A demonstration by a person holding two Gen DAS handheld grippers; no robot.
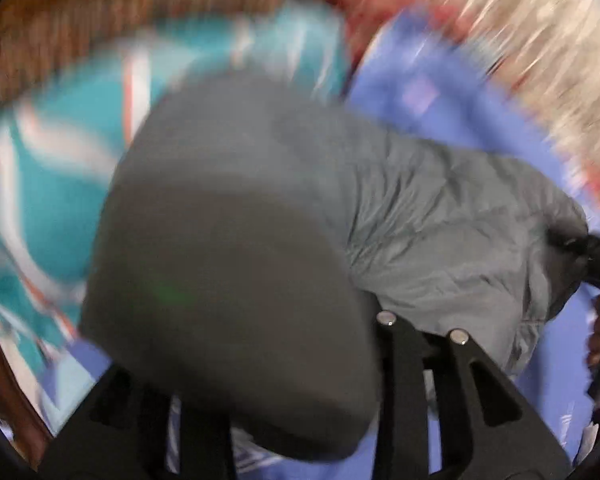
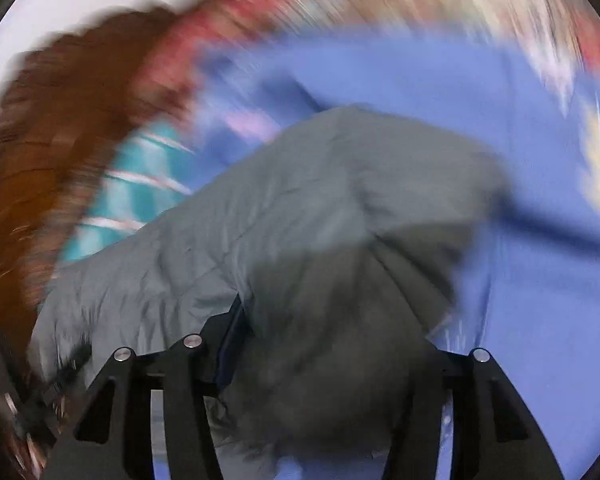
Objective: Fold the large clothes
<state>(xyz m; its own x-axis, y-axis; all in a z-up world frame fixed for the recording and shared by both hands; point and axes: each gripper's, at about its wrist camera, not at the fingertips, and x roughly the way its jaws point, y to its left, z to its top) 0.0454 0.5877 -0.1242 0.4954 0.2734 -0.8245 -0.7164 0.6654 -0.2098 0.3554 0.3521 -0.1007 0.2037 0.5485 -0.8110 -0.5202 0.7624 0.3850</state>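
Grey, quilted, slightly shiny fabric: the large padded grey jacket (image 1: 440, 216) stretches between the two tongs, above a periwinkle-blue bed sheet (image 2: 540, 320). Both views are heavily motion-blurred, so fine detail is uncertain.

Left tongs (image 1: 300, 392): a bulging fold of the jacket fills the gap between the black fingers and drapes over their tips. They appear clamped on this end of the garment, with the jaws set fairly wide around the thick bunch.

Right tongs (image 2: 320, 380): likewise buried in a dark mound of grey fabric, with one finger's blue-edged pad just visible at the cloth's margin. They seem to grip the opposite end.

Key relation: the jacket's long axis runs from one pair of tongs to the other. From the left tongs it extends rightward, and from the right tongs leftward. Each pair sits at its own end, so neither is nearer the middle. By judgement, a fold would need both ends carried together across this axis.

Surroundings: a teal patterned cloth with white and orange stripes (image 1: 60, 168) lies beyond the jacket, beside a brown wooden headboard (image 2: 40, 184).
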